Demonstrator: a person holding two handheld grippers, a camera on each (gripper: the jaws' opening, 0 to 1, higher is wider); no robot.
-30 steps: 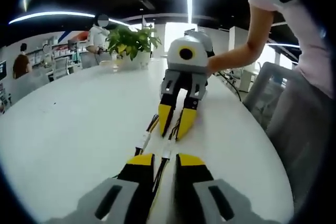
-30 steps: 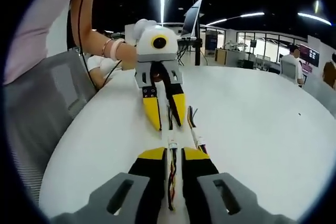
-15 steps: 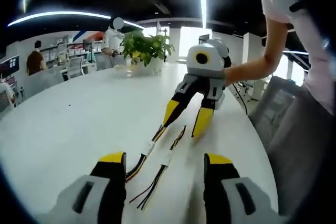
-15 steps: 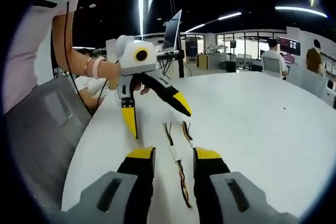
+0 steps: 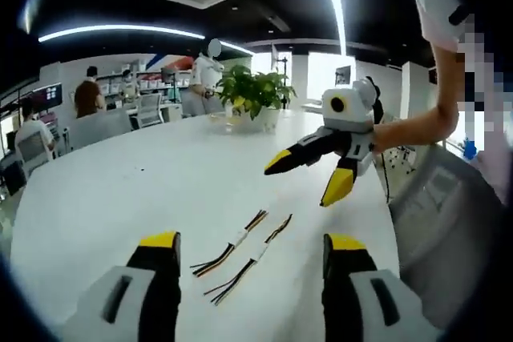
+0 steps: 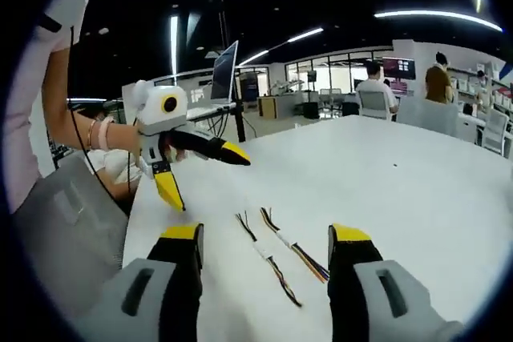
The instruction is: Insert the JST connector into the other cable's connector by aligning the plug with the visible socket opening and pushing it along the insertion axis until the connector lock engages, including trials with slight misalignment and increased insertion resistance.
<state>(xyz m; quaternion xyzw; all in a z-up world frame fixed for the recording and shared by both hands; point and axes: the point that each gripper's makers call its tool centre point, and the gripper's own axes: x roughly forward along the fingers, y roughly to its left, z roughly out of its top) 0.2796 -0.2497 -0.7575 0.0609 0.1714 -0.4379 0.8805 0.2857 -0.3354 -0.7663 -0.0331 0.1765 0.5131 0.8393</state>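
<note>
Two thin multi-coloured cables lie side by side on the white table (image 5: 120,198), apart from each other. One cable (image 5: 231,244) and the other cable (image 5: 250,264) each show a small white connector near the middle. In the right gripper view the same cables (image 6: 269,261) (image 6: 293,247) lie between my jaws' tips. My left gripper (image 5: 253,242) is open and raised above them, holding nothing. My right gripper (image 6: 266,234) is open too, also with nothing between its jaws. Each shows in the other's view: the right gripper (image 5: 309,175) and the left gripper (image 6: 204,174) hover open above the table.
A potted plant (image 5: 255,94) stands at the table's far side. A grey chair (image 5: 437,198) sits by the table edge beside the person holding the grippers. A monitor (image 6: 224,62) and seated people are in the background.
Both grippers were shut on the cables and close together. They have opened, let the cables go and pulled back and up, so the cables now lie loose on the table.
</note>
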